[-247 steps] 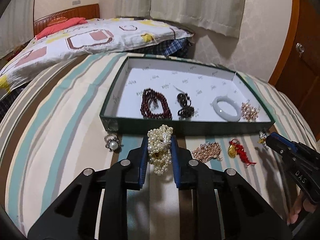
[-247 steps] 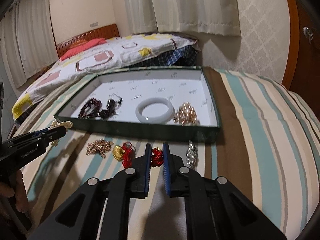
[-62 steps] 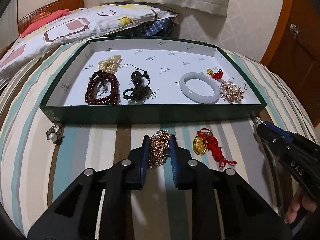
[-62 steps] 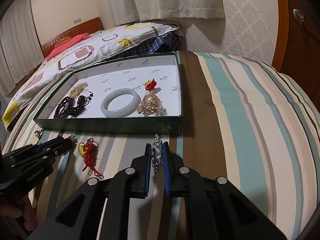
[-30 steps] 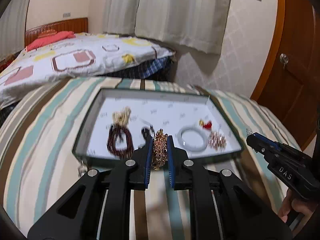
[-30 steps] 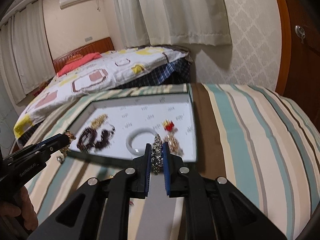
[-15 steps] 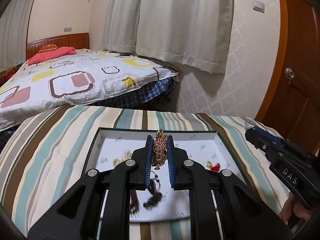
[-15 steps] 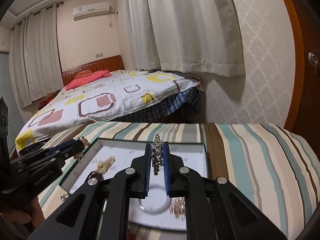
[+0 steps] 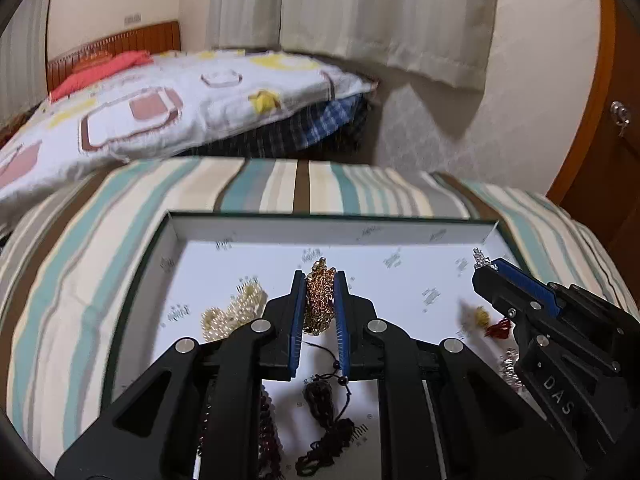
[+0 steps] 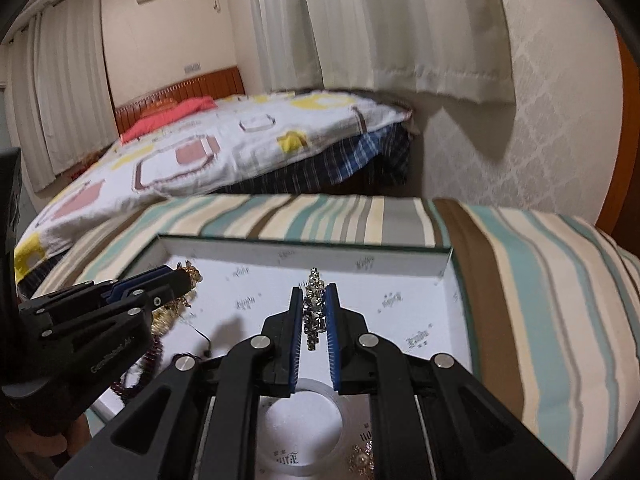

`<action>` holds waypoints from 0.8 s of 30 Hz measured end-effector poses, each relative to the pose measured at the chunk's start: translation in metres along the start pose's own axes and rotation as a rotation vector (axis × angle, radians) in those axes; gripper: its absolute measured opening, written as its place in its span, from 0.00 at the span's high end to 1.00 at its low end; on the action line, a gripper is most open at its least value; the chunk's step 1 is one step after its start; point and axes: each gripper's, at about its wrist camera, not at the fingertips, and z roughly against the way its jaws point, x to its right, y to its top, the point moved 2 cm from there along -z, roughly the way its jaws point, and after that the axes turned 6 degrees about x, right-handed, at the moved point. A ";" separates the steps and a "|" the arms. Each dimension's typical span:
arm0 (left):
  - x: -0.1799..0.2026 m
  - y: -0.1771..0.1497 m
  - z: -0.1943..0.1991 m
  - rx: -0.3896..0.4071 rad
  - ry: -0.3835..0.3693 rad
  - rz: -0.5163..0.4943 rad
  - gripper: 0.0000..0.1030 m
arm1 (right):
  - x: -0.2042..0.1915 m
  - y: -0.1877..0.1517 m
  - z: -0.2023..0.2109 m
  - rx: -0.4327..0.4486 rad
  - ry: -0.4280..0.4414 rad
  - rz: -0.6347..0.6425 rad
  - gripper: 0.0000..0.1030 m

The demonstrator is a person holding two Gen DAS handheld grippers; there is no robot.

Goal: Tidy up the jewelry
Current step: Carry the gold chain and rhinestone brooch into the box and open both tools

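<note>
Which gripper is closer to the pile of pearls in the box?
Left. The left gripper, holding a gold chain, hangs right beside the pearls. The right gripper is across the box.

Warm, even indoor light fills both views, fairly bright, its source out of frame. The white tray floor [image 9: 400, 280] glares slightly and its printed marks smear with motion blur. A soft shadow lies under the curtain [image 10: 400, 28] hem at upper right. Fisheye bending curves the striped bedcover [image 9: 80, 248], and the corners go black.
</note>
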 end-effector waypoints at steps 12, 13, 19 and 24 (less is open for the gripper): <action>-0.001 -0.004 -0.019 -0.095 0.032 -0.018 0.83 | 0.002 -0.010 -0.020 -0.104 -0.023 -0.008 0.87; 0.000 -0.004 -0.019 -0.092 0.034 -0.021 0.81 | 0.003 -0.010 -0.019 -0.105 -0.021 -0.011 0.86; 0.000 -0.004 -0.018 -0.090 0.033 -0.023 0.78 | 0.003 -0.010 -0.020 -0.100 -0.020 -0.014 0.79; -0.001 -0.003 -0.016 -0.077 0.033 -0.018 0.77 | 0.002 -0.010 -0.019 -0.085 -0.023 -0.010 0.79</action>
